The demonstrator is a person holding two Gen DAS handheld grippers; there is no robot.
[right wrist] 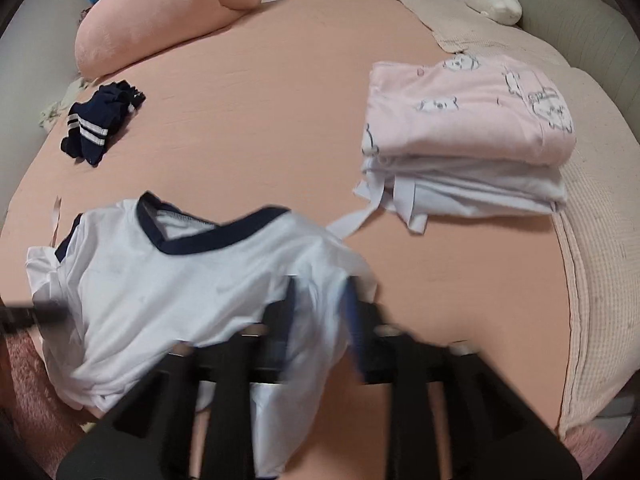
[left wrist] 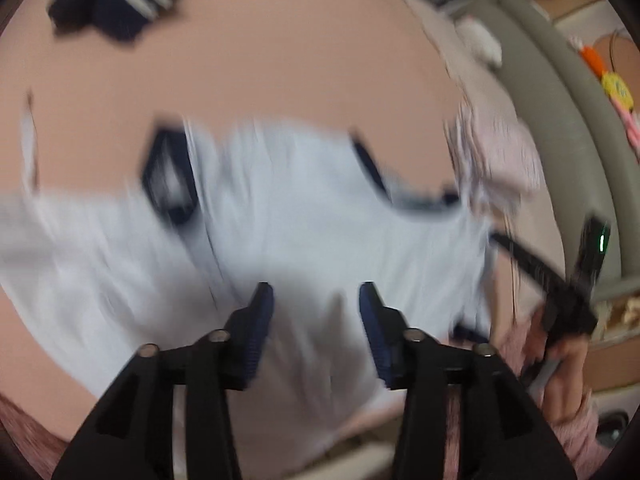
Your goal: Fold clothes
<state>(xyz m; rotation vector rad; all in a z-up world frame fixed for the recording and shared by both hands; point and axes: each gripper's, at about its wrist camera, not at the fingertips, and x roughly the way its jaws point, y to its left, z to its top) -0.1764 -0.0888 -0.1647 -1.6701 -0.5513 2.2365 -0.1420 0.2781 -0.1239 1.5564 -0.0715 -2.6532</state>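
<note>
right gripper [right wrist: 320, 312] is pinching the white tee [right wrist: 160, 276] near the bed's [right wrist: 280, 80] front edge, probably to fold it, left gripper [left wrist: 316, 312] hangs wide open over it.

A white cloth T-shirt [right wrist: 160, 280] with dark navy ribbed trim is lying soft and matt on a smooth peach bed sheet [right wrist: 260, 120]. Matt black plastic is forming the left gripper [left wrist: 316, 304], its fingers [left wrist: 260, 320] faced with ridged blue pads. A folded pink printed garment [right wrist: 472, 120] is looking fleecy beside a waffle-textured beige blanket [right wrist: 592, 260], and a plush pink pillow [right wrist: 160, 16] is showing a velvety nap.
</note>
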